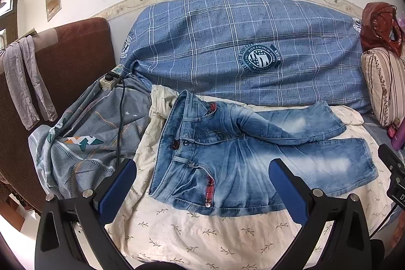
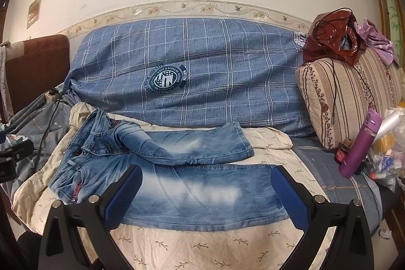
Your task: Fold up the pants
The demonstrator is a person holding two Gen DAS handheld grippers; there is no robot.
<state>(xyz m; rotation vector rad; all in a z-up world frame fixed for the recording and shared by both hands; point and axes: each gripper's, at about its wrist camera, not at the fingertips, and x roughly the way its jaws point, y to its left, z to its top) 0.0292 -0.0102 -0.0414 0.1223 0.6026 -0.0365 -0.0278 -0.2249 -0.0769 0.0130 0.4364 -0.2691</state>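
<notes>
Pants: the jeans (image 1: 227, 156) lay flat on a cream leaf-print sheet (image 1: 202, 232) on the bed; waistband to the left, 2 legs running right; unfolded, so the task looked barely begun.
Long axis: left to right across both views; the far leg (image 2: 202, 143) crossed partly over the near leg (image 2: 202, 191) by the crotch.
Left gripper (image 1: 202, 184): jaws wide apart, holding nothing; it hovered above the waistband and near hip, the nearer hand for that end.
Right gripper (image 2: 206, 191): jaws wide apart, holding nothing; it hovered above the near leg, its right finger (image 2: 288, 196) by the hem, the nearer hand for the cuffs.
Edges: the near side seam faced both grippers, open to a grasp; the blue checked cushion (image 2: 202, 67) lay just behind the far leg.
Open room: bare sheet in front of the jeans; a purple bottle (image 2: 359, 143) and clutter stood right of the hems; a grey printed cloth (image 1: 88, 138) and a cable (image 1: 120, 118) lay left of the waistband.
</notes>
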